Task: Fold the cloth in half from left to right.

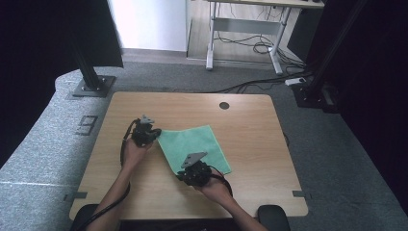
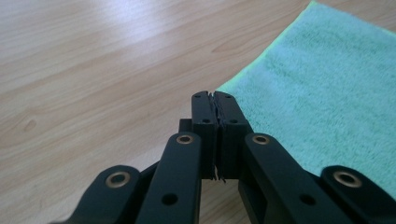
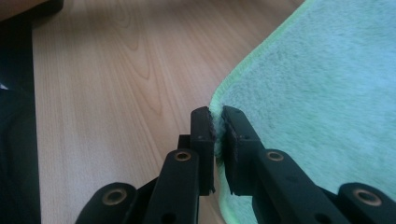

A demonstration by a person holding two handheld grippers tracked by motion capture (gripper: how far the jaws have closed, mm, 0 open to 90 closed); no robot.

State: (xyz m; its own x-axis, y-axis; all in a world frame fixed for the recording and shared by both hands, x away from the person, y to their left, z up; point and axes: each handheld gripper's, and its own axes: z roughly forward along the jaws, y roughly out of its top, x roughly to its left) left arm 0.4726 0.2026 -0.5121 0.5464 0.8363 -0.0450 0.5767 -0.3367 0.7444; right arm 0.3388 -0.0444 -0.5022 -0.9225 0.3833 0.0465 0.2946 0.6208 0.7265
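My left jaws (image 2: 213, 100) are pressed together on the very tip of the cloth's (image 2: 327, 93) corner; in the left gripper view I see only a sliver of green at the seam between the pads. My right jaws (image 3: 217, 119) pinch the hemmed edge of another corner, with a thin strip of fabric showing between them.

From above, the left gripper (image 1: 144, 131) sits at about 9 o'clock of the cloth (image 1: 192, 144), on its far-left corner, and the right gripper (image 1: 195, 171) at about 6 o'clock, on the near corner. The cloth lies flat, a little left of the middle of the surface (image 1: 250, 144), turned at an angle to its edges.

The weak point, as I judge it, is the left grip: so little fabric is caught that any lift or pull toward me could slide the corner out, and that side would drop back. The right bite looks deeper, but it holds mostly hem, so a sideways tug could peel it free too.

If I raise one hand faster than the other, the cloth will skew and any fold will land crooked. Pulling the corners apart too hard strains both pinches; bringing them too close lets the middle sag and bunch. The terry may also drag on the wood and twist if I stay low.
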